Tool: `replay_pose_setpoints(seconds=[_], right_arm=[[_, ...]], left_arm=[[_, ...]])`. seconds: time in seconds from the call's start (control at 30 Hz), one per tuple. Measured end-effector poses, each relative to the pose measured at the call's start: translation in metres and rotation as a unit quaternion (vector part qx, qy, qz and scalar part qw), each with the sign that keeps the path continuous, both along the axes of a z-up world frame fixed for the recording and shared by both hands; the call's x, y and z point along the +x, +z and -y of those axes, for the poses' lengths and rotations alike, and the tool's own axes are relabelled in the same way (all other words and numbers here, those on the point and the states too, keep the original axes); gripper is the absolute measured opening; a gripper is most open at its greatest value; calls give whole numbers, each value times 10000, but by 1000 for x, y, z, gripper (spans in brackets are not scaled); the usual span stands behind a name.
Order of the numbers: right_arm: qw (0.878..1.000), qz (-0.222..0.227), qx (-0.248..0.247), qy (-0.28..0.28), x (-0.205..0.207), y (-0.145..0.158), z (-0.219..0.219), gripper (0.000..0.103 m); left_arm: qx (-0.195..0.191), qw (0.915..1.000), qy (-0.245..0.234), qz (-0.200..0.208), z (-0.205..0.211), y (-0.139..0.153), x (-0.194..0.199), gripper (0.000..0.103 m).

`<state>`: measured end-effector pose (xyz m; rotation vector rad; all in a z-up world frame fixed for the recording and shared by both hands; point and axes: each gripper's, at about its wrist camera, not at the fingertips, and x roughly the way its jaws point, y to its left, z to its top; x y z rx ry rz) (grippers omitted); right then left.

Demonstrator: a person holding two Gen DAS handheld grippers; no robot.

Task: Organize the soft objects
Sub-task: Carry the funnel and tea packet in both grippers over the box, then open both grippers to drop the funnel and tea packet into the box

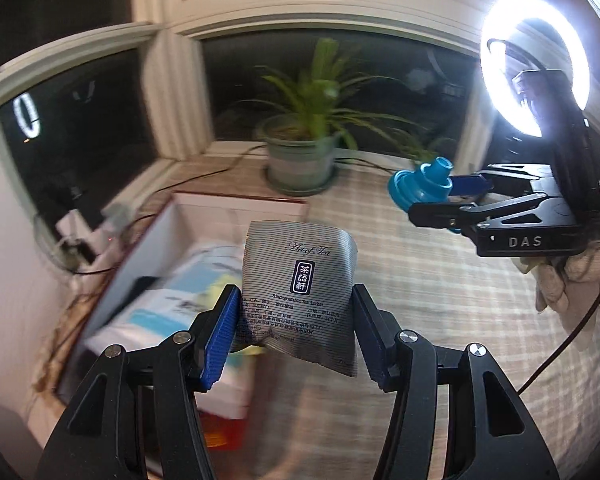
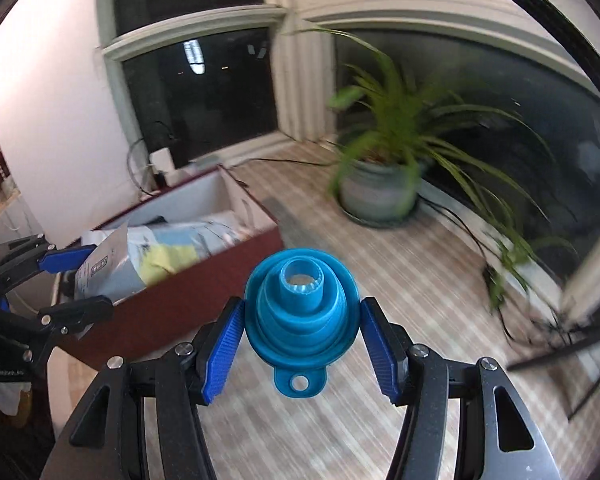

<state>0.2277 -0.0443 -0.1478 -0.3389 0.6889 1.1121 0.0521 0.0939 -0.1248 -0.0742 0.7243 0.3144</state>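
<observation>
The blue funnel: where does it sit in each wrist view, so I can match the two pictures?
Left wrist: blue funnel at right of centre, clamped in the right gripper.
Right wrist: funnel at lower centre, spout toward the camera, between the blue pads.
Shared landmark: potted plant on the floor by the window.

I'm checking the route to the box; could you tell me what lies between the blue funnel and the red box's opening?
Only bare striped cloth and the red box's own side wall; the right wrist view shows nothing else before the funnel.

Matt striped foil tea sachet (image 1: 300, 280), smooth blue rubbery funnel (image 2: 300, 304), ribbed plastic pads (image 1: 220, 336), woven checked cloth (image 1: 440, 280).
</observation>
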Motion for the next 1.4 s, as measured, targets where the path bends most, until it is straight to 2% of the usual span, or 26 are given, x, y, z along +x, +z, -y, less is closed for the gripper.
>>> replay_pose_setpoints(seconds=[0.1,0.27,0.6,0.7,0.9,0.93,1.0,1.17,1.4], right_arm=[[9998,61,6,194,-6,5,-27,55],[9986,-167,24,505,-11,8,-75,55],[9950,-505,-233,830,-15,-15,-140,55],[9935,-694,-267,862,-14,-21,-151,57],[9934,-712,-249,864,-15,-25,-161,58],[9933,-725,-244,870,-14,-26,-161,59],[9933,-743,-243,846,-13,-26,-162,60],[9934,-836,-153,771,-8,-25,-160,78],[9938,-856,-140,691,-6,-23,-158,80]], left_arm=[[86,9996,265,-73,-21,2,-5,55],[17,9982,576,-186,-54,2,-10,55],[-170,9951,828,-520,-89,-16,-9,55],[-204,9946,850,-565,-93,-20,-6,55],[-199,9946,828,-600,-96,-23,-2,59],[-204,9946,816,-608,-95,-23,-1,65],[-182,9944,847,-598,-96,-23,0,70],[-210,9942,883,-584,-97,-22,0,72],[-261,9943,878,-543,-94,-21,-2,72]])
